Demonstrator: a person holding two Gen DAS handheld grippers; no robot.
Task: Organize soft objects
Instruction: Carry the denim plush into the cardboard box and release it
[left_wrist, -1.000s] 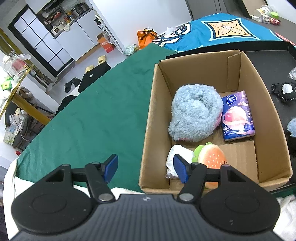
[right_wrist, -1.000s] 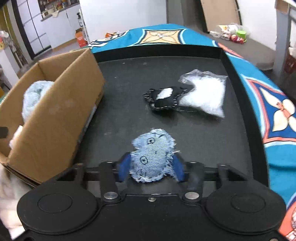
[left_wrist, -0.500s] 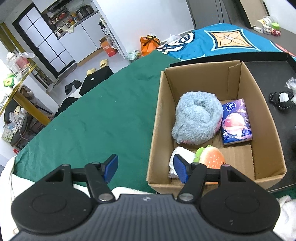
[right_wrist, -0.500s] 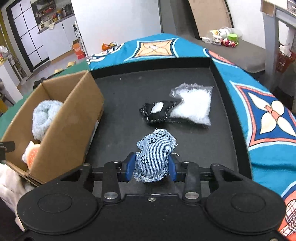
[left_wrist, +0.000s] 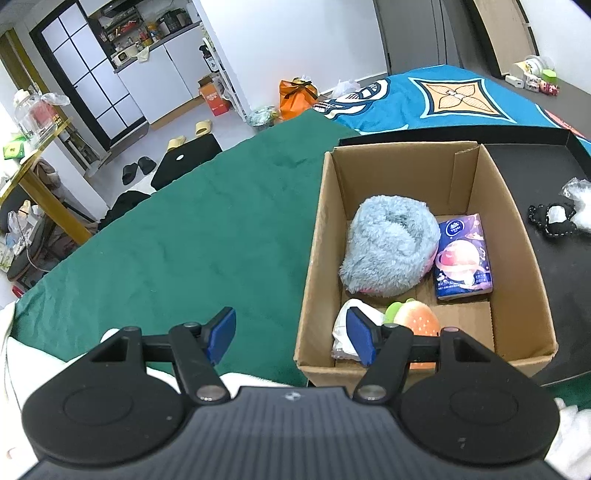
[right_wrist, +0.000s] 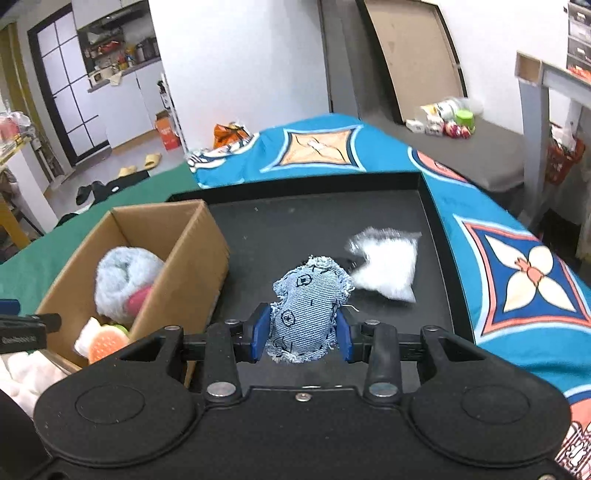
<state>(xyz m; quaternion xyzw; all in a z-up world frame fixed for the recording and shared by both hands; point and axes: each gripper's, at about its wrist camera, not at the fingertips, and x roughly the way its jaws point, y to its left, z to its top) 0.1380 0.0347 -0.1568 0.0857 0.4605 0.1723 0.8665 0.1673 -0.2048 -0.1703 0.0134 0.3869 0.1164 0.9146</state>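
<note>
My right gripper (right_wrist: 301, 338) is shut on a blue denim pouch (right_wrist: 306, 314) and holds it above the black tray (right_wrist: 369, 206), right of the cardboard box (right_wrist: 184, 266). The box (left_wrist: 513, 236) holds a fluffy blue plush (left_wrist: 388, 251), a purple tissue pack (left_wrist: 463, 256), a burger toy (left_wrist: 419, 317) and a white soft item (left_wrist: 345, 328). My left gripper (left_wrist: 291, 334) is open and empty at the box's near left corner. A black pouch (left_wrist: 552, 219) and a clear bag of white stuffing (right_wrist: 388, 266) lie on the tray.
Green cloth (left_wrist: 184, 229) covers the table left of the box. A blue patterned cloth (right_wrist: 517, 280) lies right of and behind the tray. White fabric (right_wrist: 22, 373) lies at the near edge.
My right gripper has lifted the denim pouch off the tray and risen. My left gripper has pulled back a little from the box and stays open.
</note>
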